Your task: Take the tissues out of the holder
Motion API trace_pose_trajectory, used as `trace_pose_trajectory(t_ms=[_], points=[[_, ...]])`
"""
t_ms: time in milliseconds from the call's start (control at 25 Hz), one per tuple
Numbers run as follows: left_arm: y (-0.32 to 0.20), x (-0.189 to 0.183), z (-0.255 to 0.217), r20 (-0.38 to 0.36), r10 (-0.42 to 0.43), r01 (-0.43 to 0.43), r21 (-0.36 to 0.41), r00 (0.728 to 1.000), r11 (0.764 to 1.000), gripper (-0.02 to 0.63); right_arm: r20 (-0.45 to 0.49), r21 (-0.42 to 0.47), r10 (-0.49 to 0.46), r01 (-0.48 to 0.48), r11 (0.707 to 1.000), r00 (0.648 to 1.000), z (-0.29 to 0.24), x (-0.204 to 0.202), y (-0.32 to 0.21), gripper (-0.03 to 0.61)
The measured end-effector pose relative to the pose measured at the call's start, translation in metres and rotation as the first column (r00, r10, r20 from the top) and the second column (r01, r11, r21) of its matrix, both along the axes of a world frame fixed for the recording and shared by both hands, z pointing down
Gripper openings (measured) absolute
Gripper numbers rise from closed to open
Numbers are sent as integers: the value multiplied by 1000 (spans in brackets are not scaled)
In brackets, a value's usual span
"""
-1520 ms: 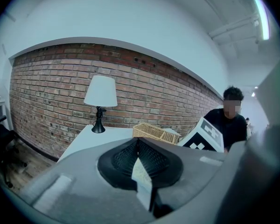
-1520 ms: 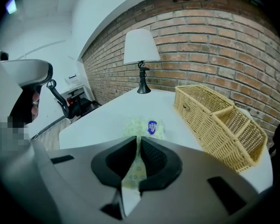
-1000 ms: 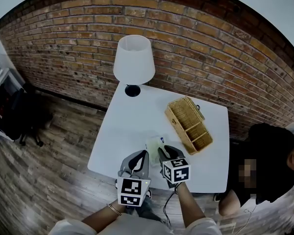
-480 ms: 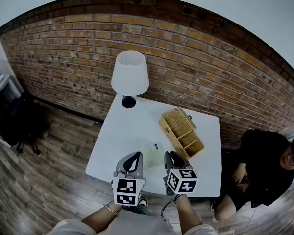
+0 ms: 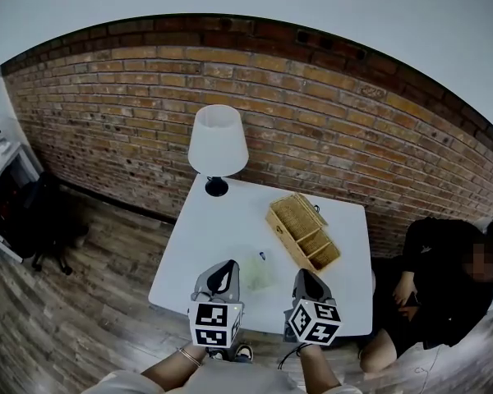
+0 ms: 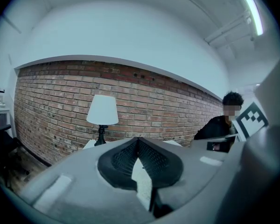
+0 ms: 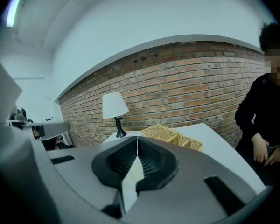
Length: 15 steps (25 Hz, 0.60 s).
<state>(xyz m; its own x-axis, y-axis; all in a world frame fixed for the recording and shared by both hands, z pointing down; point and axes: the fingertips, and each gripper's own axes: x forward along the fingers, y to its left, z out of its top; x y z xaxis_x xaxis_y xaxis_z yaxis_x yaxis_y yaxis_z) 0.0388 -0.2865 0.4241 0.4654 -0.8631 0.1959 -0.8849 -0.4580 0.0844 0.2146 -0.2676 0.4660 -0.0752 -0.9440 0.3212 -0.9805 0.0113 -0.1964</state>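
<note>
The wicker holder (image 5: 304,232) stands on the white table (image 5: 230,220), right of centre, and also shows in the right gripper view as the wicker holder (image 7: 172,135). A pale tissue packet (image 5: 259,271) lies flat on the table in front of the holder, between my two grippers. My left gripper (image 5: 228,266) hovers at the table's near edge, left of the packet, jaws shut and empty; its tips meet in the left gripper (image 6: 138,139) view. My right gripper (image 5: 303,275) hangs to the packet's right, clear of it, shut with nothing between its jaws, as the right gripper (image 7: 137,137) view confirms.
A white lamp (image 5: 218,142) on a black foot stands at the table's far left corner, against the brick wall. A person in black (image 5: 440,277) sits close to the table's right side. Wooden floor lies to the left.
My right gripper has drawn back to the right, away from the tissue packet, and its jaws have closed empty. The packet stays on the table. The head view has pulled back.
</note>
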Motion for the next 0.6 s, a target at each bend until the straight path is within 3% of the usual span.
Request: trace_pose_trajectory(t_ms=[600], points=[[4,17,5,3,13,-13,-4,1000,1000,6,10,1,-39,39,999,999,-6,-3,8,6]])
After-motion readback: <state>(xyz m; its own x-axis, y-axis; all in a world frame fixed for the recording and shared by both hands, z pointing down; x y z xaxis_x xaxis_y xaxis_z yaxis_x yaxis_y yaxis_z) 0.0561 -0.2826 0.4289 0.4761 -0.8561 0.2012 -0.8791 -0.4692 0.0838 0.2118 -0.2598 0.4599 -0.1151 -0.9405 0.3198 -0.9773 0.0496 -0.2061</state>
